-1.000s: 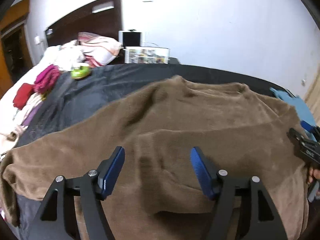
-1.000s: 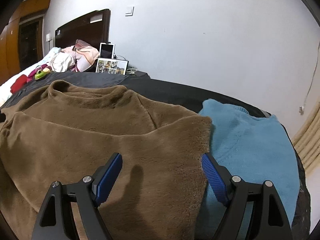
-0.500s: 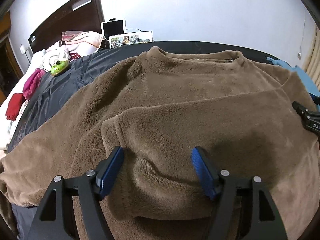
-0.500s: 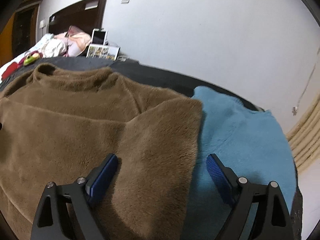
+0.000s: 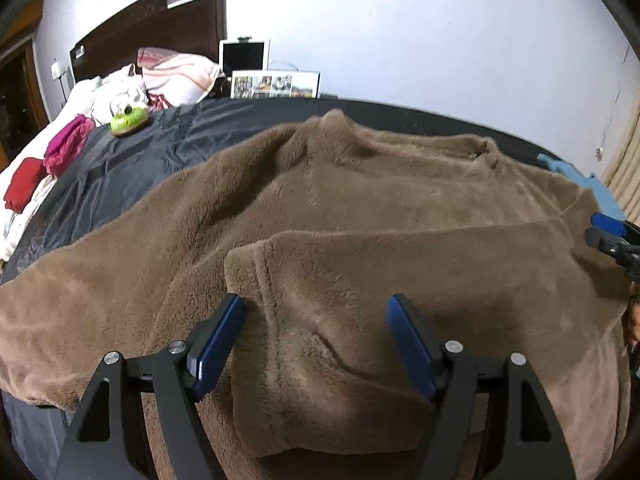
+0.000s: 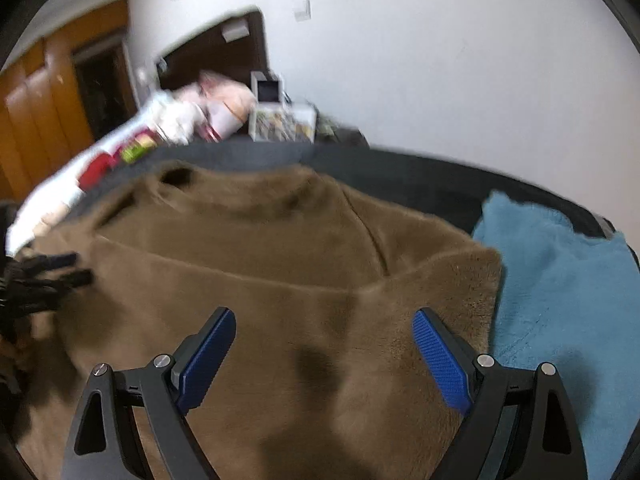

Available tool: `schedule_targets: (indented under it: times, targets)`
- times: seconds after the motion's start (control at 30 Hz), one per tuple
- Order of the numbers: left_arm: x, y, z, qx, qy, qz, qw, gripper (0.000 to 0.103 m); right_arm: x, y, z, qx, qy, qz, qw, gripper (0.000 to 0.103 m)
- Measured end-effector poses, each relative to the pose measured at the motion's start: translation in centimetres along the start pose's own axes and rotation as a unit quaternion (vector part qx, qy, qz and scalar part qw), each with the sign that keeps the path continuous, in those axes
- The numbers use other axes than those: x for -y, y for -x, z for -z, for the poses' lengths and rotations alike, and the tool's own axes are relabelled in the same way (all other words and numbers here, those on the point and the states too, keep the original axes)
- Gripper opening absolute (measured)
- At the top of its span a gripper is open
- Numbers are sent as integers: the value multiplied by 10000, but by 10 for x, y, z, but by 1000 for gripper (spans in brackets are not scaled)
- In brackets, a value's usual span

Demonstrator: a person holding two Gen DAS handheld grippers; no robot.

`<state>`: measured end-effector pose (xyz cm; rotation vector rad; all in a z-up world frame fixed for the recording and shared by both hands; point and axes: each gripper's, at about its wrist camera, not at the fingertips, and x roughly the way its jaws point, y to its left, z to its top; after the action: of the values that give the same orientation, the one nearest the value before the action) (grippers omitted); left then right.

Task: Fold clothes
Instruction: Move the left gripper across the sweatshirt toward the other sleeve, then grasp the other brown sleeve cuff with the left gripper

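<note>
A brown fleece sweater (image 5: 360, 208) lies spread on the dark bed sheet (image 5: 168, 144), one sleeve (image 5: 400, 264) folded across its body. My left gripper (image 5: 316, 320) hovers over that sleeve's cuff end. Its jaws are opening, the fabric lies under the gap and the pads do not press on it. My right gripper (image 6: 324, 344) stands wide open above the sweater's (image 6: 280, 248) right shoulder fold and holds nothing. It shows at the right edge of the left wrist view as the right gripper (image 5: 612, 236). The left gripper (image 6: 44, 276) appears blurred at the left edge.
A blue fleece garment (image 6: 560, 300) lies on the bed right of the brown one. At the head of the bed are pillows (image 5: 176, 76), a tablet (image 5: 244, 56), a photo frame (image 5: 276, 85), a green object (image 5: 128, 120) and red and pink clothes (image 5: 44, 160). Orange wardrobe doors (image 6: 44, 100) stand far left.
Both pairs of jaws stand wider than before. The sleeve now lies flat across the sweater's body. The right wrist view has swung left, bringing the wardrobe and left gripper into sight.
</note>
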<state>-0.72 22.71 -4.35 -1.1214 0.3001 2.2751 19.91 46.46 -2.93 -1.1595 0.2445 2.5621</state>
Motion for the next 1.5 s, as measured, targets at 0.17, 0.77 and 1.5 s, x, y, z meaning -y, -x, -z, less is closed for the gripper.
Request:
schedule_targets:
  times: [0.17,0.77,1.5]
  targets:
    - [-7,-9,1,-139,124,120,9998,81,4,-10,1,-68,-11,102,9999,92]
    - [-7,-7,2,-161,150,159,9996,83,-50,7,12,-72,751,1009,9920,92]
    - [-93,77,57,158,1017,260,9944,83,-219,38,24,462,2066,695,9749,92]
